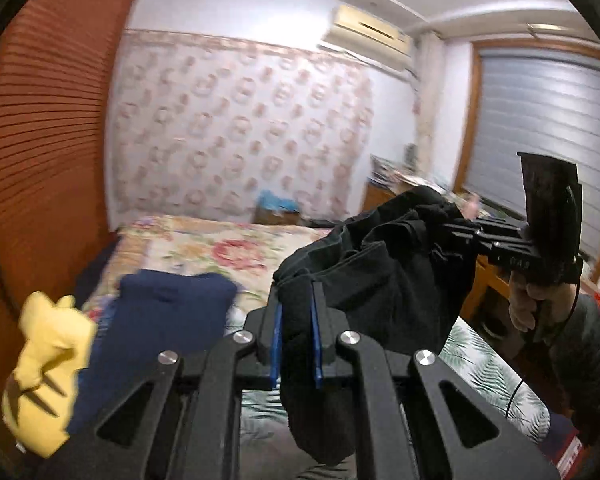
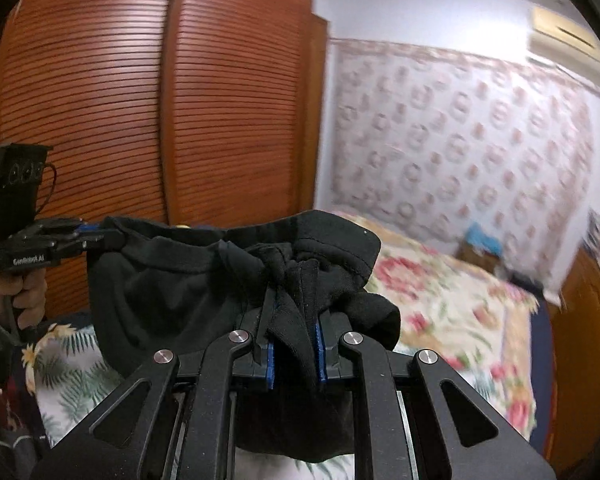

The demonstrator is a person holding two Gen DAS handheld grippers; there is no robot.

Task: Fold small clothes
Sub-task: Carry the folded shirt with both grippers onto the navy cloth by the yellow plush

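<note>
A small black garment hangs in the air above the bed, stretched between both grippers. My left gripper is shut on one bunched end of it, cloth pinched between its blue pads. My right gripper grips the other end at the right in the left wrist view, held by a hand. From the right wrist view, the black garment sags between my right gripper, shut on a gathered fold, and my left gripper at the far left.
Below lies a bed with a floral cover and a leaf-print sheet. A folded navy garment and a yellow plush toy rest on it. A slatted wooden wardrobe stands beside the bed; a wooden dresser by the window.
</note>
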